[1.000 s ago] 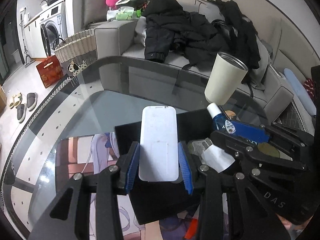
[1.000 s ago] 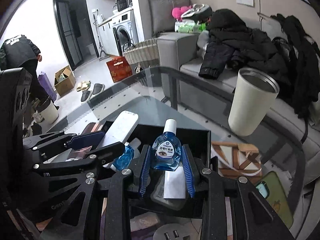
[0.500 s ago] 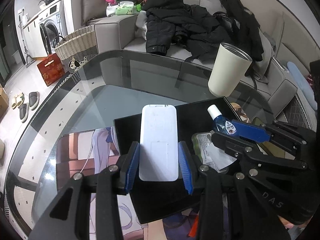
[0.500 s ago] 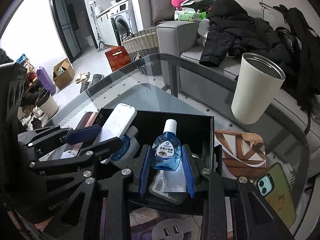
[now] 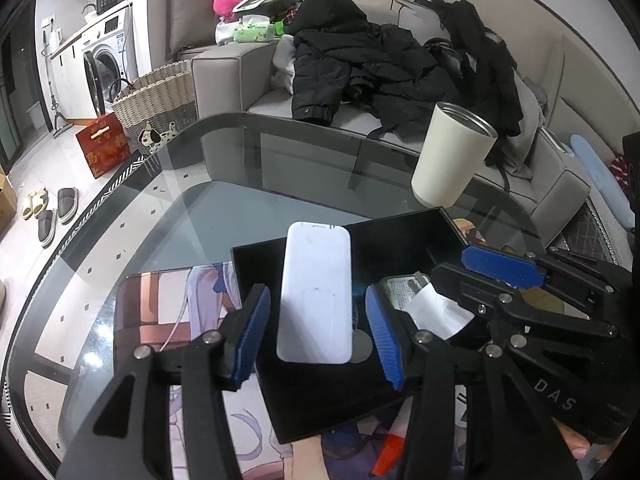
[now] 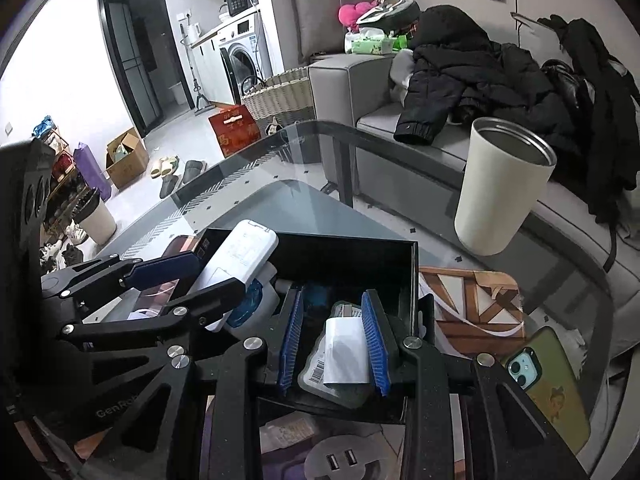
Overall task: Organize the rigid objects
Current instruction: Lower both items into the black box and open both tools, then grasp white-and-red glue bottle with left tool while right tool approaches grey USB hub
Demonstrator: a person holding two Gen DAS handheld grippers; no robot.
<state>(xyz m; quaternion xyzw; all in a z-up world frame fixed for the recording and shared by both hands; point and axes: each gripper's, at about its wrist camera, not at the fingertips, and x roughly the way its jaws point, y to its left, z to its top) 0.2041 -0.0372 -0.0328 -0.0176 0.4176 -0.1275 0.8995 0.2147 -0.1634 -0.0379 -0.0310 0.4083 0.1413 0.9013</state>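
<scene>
Left wrist view: the left gripper (image 5: 318, 330) hangs over the black box (image 5: 400, 236) on the glass desk (image 5: 168, 216), and its jaws have just been opening. The white power bank (image 5: 316, 292) lies between the blue pads (image 5: 252, 334) with a gap on each side, so nothing is gripped. The bank rests tilted in the box, its far end leaning on the box's far wall. The right gripper (image 6: 334, 346) is seen from its own camera, lower in the same box, jaws narrowly apart. Between them sits a white folded paper (image 6: 346, 354) on a sealed packet (image 6: 316, 376); whether the pads press the paper I cannot tell. A blue eye-drop bottle (image 6: 252, 304) lies in the box under the bank. A cream tumbler (image 6: 500, 192) stands on the desk beyond the box, a phone (image 6: 548, 388) to the right
</scene>
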